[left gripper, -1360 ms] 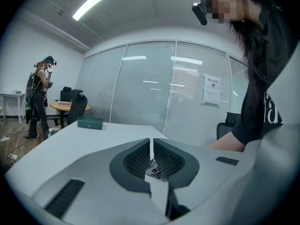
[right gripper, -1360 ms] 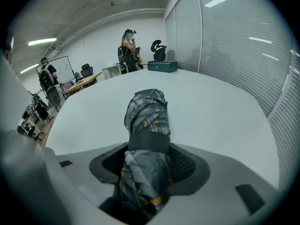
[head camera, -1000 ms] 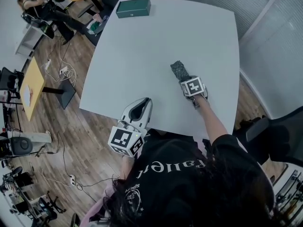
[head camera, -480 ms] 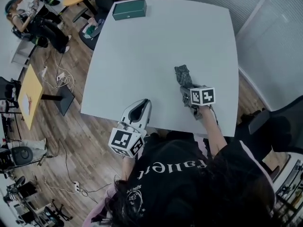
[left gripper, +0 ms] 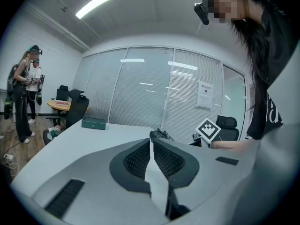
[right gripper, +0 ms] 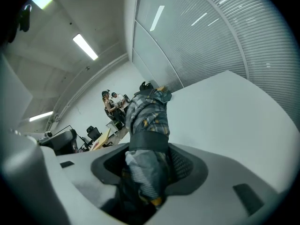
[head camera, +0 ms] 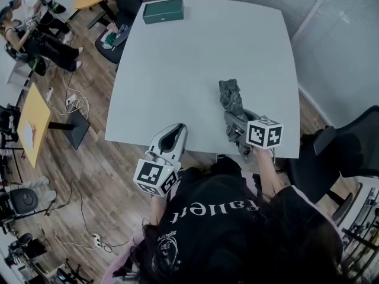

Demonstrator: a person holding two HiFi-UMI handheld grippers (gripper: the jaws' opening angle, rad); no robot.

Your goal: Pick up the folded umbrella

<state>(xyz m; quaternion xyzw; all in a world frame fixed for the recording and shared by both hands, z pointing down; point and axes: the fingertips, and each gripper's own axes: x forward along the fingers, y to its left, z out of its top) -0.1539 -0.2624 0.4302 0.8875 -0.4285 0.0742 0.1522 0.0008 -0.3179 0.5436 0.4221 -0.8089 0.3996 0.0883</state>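
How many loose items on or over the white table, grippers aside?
2. A green box sits at the far left corner; the folded umbrella is clamped in the right gripper over the near right edge. None look hidden.

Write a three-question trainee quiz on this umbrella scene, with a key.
1. True or false: the left gripper is shut and empty.
2. Which gripper's fingers clamp the umbrella?
3. What sits at the far edge of the table? A: green box. B: red mug. C: laptop.
Key: 1 true; 2 the right gripper; 3 A.
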